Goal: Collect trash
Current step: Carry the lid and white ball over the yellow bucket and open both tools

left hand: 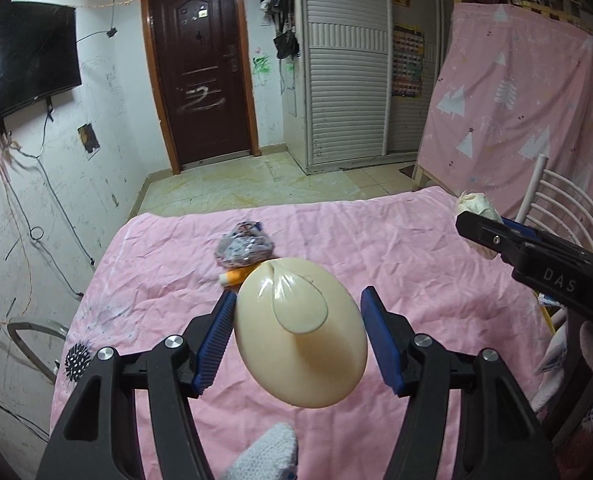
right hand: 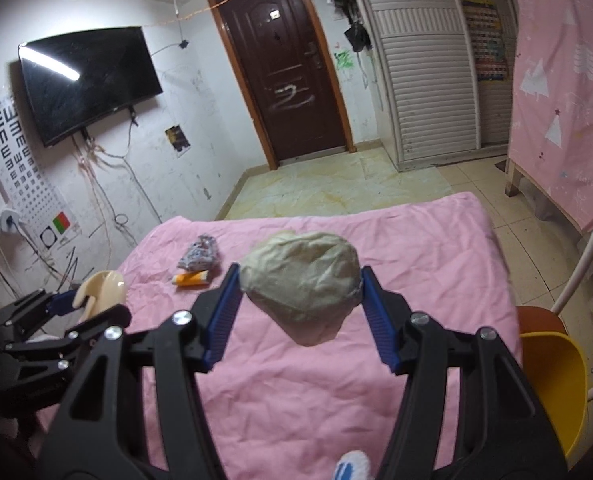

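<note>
Fingers of the left gripper (left hand: pixel 298 336) are clamped on a cream cup (left hand: pixel 296 332); those of the right gripper (right hand: pixel 301 304) on a paper wad (right hand: pixel 302 284). Either could be dropped (the cup looks slick). A wrapper (left hand: pixel 244 244) and tube (left hand: pixel 232 278) are left on the bed (left hand: pixel 156 280), beyond both.

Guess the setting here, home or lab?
Most likely a bedroom in a home. A bed with a pink sheet fills the foreground, a louvred wardrobe stands by the brown door, and a TV hangs on a scuffed wall.
</note>
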A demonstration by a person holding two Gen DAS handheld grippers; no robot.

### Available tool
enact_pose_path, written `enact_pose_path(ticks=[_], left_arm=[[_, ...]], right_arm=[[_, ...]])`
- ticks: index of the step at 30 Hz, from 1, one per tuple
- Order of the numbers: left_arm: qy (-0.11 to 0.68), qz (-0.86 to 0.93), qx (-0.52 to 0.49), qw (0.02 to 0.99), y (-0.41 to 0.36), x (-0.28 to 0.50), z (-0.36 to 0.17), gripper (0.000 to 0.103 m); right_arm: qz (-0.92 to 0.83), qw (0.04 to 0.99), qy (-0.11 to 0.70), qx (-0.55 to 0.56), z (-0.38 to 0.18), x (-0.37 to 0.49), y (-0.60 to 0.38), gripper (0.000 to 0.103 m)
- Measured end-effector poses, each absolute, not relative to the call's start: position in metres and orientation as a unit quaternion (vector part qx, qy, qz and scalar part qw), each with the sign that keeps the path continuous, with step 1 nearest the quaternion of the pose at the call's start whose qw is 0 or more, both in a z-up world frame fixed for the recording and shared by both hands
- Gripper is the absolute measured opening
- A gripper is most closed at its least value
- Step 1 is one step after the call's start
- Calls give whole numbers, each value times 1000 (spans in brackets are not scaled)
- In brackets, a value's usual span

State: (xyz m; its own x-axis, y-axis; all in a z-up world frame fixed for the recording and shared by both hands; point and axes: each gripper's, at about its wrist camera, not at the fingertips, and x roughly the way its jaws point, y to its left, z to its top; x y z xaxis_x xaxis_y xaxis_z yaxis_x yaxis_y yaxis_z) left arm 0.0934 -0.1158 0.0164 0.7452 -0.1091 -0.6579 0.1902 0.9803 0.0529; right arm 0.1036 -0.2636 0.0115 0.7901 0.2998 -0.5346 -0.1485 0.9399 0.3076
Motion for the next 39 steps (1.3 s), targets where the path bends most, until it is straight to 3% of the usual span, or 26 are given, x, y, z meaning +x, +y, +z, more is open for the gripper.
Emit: enact_pose_path(ticks=[20, 39], left_arm=[[332, -152, 120, 923, -230, 80, 21, 55], [304, -276, 93, 907, -326, 65, 25, 55]], right_arm=[[11, 943, 268, 199, -9, 49, -400, 57], [-52, 927, 298, 221, -62, 30, -469, 59]])
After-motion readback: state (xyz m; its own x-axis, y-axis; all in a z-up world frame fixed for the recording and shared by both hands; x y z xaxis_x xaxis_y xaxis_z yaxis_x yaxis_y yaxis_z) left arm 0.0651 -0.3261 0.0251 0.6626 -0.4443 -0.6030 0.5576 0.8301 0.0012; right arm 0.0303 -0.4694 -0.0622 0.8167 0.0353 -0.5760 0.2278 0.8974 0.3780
